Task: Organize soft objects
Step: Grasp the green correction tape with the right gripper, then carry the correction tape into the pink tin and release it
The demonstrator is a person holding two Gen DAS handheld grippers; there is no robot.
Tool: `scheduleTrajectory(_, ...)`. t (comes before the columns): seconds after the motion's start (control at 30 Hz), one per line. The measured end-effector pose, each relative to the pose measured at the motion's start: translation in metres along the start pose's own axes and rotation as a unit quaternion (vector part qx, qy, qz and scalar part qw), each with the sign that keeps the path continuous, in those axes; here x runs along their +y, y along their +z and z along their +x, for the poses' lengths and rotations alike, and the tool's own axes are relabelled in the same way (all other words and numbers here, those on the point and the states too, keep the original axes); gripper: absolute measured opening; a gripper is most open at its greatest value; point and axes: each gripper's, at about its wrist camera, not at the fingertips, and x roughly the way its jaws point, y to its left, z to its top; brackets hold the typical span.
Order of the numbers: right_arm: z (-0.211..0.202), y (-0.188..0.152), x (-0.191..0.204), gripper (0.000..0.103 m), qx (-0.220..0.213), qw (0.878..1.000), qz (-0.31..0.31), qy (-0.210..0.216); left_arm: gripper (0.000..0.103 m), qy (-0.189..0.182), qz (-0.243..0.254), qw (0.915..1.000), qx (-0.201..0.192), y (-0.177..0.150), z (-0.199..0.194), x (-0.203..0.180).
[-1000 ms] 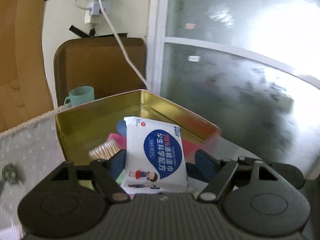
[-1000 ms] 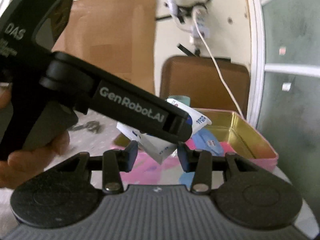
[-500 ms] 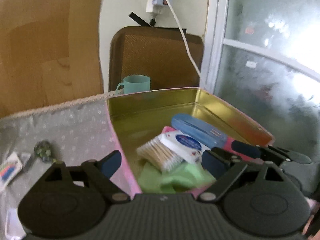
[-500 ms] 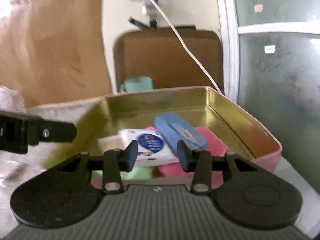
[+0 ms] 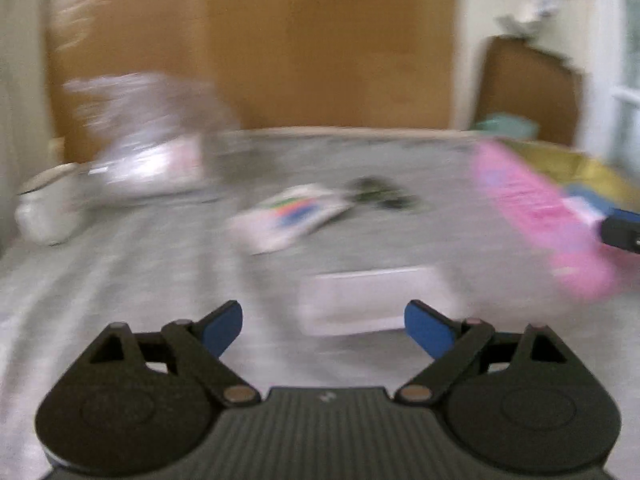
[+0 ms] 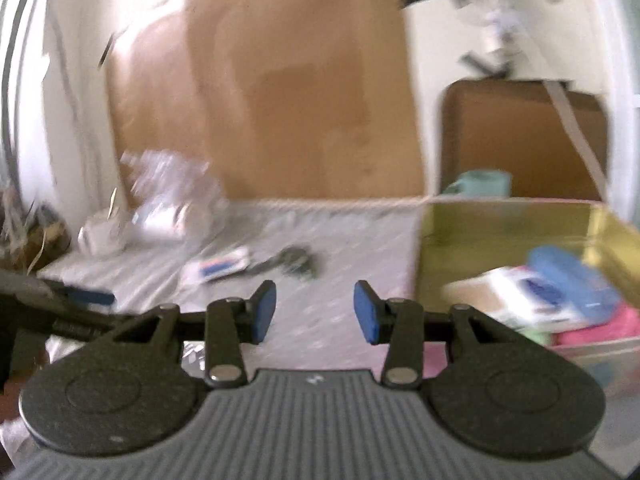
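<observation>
Left gripper (image 5: 323, 327): jaws wide apart, empty; the wipes packet held a second ago is gone. Ahead now, table, not tin; blurred white packet (image 5: 368, 300) just beyond the fingertips.

Right gripper (image 6: 315, 312): jaws part-open, empty. Tin (image 6: 500, 220) now sits right, holding soft items (image 6: 560, 300), smeared beyond reading.

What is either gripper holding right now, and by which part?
Nothing. The left gripper is open over the table, short of a blurred white packet. The right gripper is open too, nothing between its pads.
</observation>
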Motion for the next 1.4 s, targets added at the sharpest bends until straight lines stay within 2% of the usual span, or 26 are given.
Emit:
scheduleTrajectory(0.07,0.020,-0.006,0.020,0.046,0.025,0.999,-0.015,0.014,0.091,0.042,-0.006,0.9990,0.013,-0.005,0.015,0.023)
scheduleTrajectory(0.13,0.044,-0.012,0.037,0.046,0.053,0.998,-0.024,0.029,0.089,0.051,-0.032,0.9976,0.034,-0.009,0.031,0.043)
scheduleTrajectory(0.17,0.060,-0.014,0.044,0.046,0.068,0.997,-0.029,0.033,0.092,0.047,-0.045,0.9971,0.039,-0.014,0.037,0.050)
scheduleTrajectory(0.2,0.073,-0.014,0.050,0.046,0.080,0.996,-0.037,0.034,0.093,0.044,-0.053,0.9972,0.029,-0.020,0.035,0.053)
scheduleTrajectory(0.33,0.143,-0.001,0.067,0.046,0.106,0.991,-0.084,0.003,0.094,0.020,-0.059,0.9979,0.020,-0.020,0.033,0.057)
scheduleTrajectory(0.5,0.232,0.018,0.059,0.046,0.159,0.985,-0.069,-0.020,0.094,0.019,-0.065,0.9976,0.016,-0.021,0.031,0.055)
scheduleTrajectory(0.57,0.256,0.017,0.055,0.044,0.183,0.982,-0.050,-0.020,0.094,0.015,-0.068,0.9975,0.014,-0.021,0.031,0.055)
scheduleTrajectory(0.6,0.267,0.014,0.056,0.040,0.195,0.979,-0.049,-0.027,0.094,0.013,-0.069,0.9974,0.014,-0.022,0.030,0.056)
scheduleTrajectory(0.67,0.275,0.012,0.059,0.039,0.188,0.980,-0.054,-0.031,0.094,0.011,-0.072,0.9972,0.013,-0.022,0.031,0.057)
scheduleTrajectory(0.87,0.241,0.001,0.070,0.039,0.175,0.978,-0.093,-0.058,0.093,0.003,-0.085,0.9964,0.005,-0.023,0.028,0.060)
scheduleTrajectory(0.97,0.204,-0.009,0.065,0.040,0.172,0.977,-0.100,-0.082,0.093,-0.004,-0.093,0.9957,-0.001,-0.025,0.023,0.060)
scheduleTrajectory(1.1,0.138,-0.031,0.059,0.040,0.165,0.980,-0.089,-0.066,0.093,-0.017,-0.098,0.9950,-0.002,-0.034,0.007,0.056)
scheduleTrajectory(1.2,0.080,-0.054,0.055,0.040,0.154,0.986,-0.051,-0.038,0.093,-0.069,-0.113,0.9912,0.009,-0.044,-0.015,0.041)
scheduleTrajectory(1.3,0.027,-0.076,0.055,0.040,0.135,0.990,-0.030,-0.019,0.091,-0.143,-0.086,0.9855,0.027,-0.045,-0.036,0.004)
scheduleTrajectory(1.4,-0.008,-0.093,0.060,0.040,0.121,0.993,-0.016,0.007,0.086,-0.219,-0.070,0.9697,0.082,-0.042,-0.037,-0.037)
